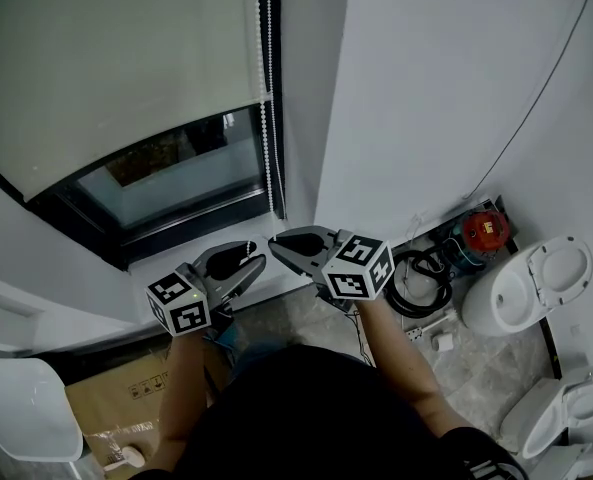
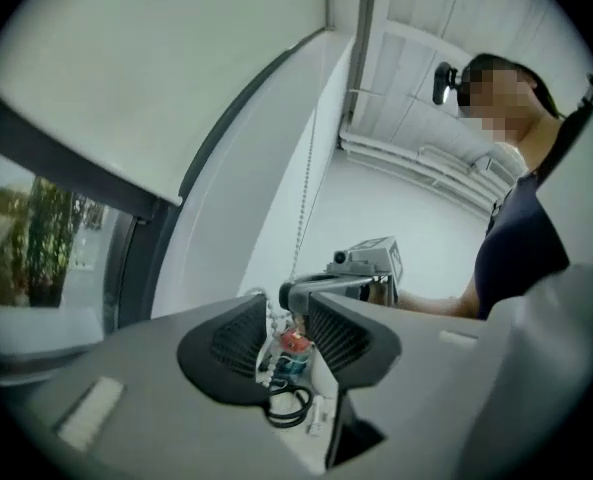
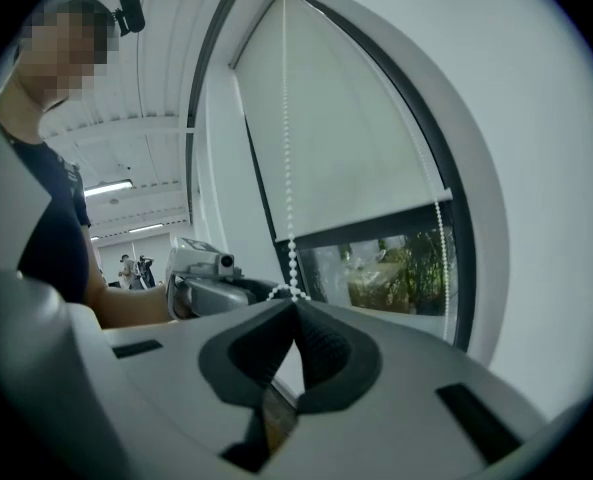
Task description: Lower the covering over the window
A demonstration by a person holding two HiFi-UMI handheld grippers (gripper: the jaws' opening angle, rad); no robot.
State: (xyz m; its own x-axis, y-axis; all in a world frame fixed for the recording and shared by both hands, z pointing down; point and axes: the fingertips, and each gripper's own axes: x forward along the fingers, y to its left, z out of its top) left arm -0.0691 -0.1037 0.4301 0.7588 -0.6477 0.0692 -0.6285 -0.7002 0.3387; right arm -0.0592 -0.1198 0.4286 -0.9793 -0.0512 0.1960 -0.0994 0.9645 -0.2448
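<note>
I'm pinching the bead chain [image 3: 288, 168] at twelve o'clock, right claw [image 3: 296, 306] closed tight on it; left claw [image 2: 287, 320] is hanging half open, gripping nothing. The blind [image 1: 106, 58] is sitting at eleven o'clock, covering most of the window [image 1: 176, 173]

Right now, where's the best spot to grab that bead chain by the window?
Take the bead chain low on its hanging run, coming level from the room side: it hangs thin and vertical beside the blind. The right gripper grips it so.
</note>
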